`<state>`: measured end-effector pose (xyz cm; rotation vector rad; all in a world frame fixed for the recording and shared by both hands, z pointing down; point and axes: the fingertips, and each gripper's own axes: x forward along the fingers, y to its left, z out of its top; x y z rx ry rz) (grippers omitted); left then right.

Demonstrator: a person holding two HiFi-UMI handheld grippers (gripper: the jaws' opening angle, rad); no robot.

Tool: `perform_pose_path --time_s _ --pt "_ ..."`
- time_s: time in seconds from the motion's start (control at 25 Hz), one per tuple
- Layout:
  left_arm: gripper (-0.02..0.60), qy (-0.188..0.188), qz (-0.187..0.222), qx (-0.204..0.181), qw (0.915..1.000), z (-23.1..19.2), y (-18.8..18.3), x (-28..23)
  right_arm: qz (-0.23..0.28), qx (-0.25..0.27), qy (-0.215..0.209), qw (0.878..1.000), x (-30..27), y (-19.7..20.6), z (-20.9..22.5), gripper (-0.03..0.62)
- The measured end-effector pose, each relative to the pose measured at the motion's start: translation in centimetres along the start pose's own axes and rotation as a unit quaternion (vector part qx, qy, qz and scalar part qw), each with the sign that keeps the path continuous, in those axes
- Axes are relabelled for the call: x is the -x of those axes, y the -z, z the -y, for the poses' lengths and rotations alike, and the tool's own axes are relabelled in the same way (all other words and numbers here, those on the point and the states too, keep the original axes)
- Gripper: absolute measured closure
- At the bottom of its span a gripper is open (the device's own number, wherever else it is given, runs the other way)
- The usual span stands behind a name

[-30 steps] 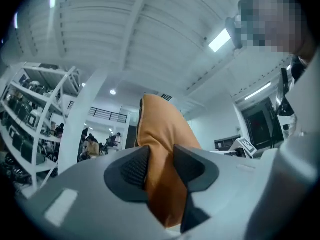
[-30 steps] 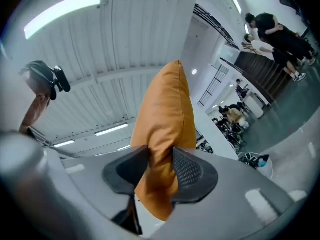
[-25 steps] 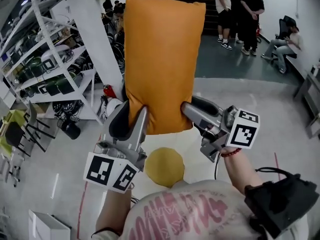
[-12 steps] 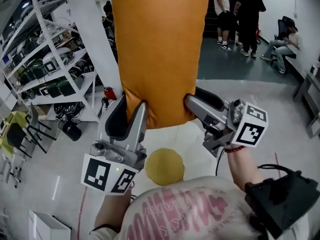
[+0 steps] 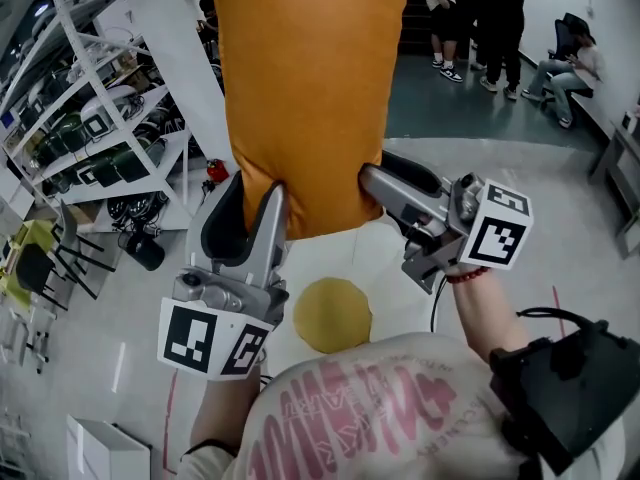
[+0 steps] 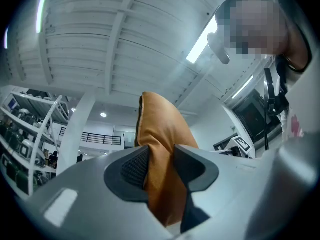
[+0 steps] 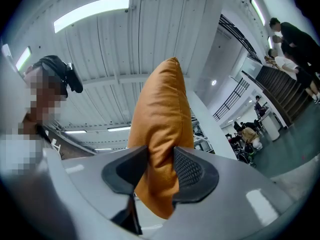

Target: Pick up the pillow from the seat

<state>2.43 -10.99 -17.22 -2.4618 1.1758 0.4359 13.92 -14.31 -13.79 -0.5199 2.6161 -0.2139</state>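
Note:
An orange pillow (image 5: 305, 88) hangs upright in the air, lifted high in front of me, its top cut off by the head view's upper edge. My left gripper (image 5: 262, 200) is shut on its lower left corner, and my right gripper (image 5: 368, 183) is shut on its lower right corner. In the left gripper view the pillow (image 6: 161, 149) is pinched between the ribbed pads, with my left gripper (image 6: 158, 168) pointing up at the ceiling. The right gripper view shows the pillow (image 7: 161, 129) squeezed in my right gripper (image 7: 160, 165) the same way. Below, a round yellow seat (image 5: 331, 314) stands bare.
White shelving (image 5: 95, 138) with stored gear stands at the left beside a white column (image 5: 180, 68). Folding chairs (image 5: 40, 258) sit at the far left. Several people (image 5: 470, 18) stand at the upper right, and one sits on a chair (image 5: 572, 58).
Both grippers have raised the pillow higher; its top has gone out of the head view. The grip on both lower corners is unchanged.

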Motion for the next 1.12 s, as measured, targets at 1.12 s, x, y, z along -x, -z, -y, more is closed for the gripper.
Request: perform_pose_path --time_s 1.12 --pt "0.414 -0.009 -0.009 0.010 0.9999 -0.5 2.3 -0.2 -0.013 -0.006 0.004 1.000 0.1 1.4 1.8 0.441"
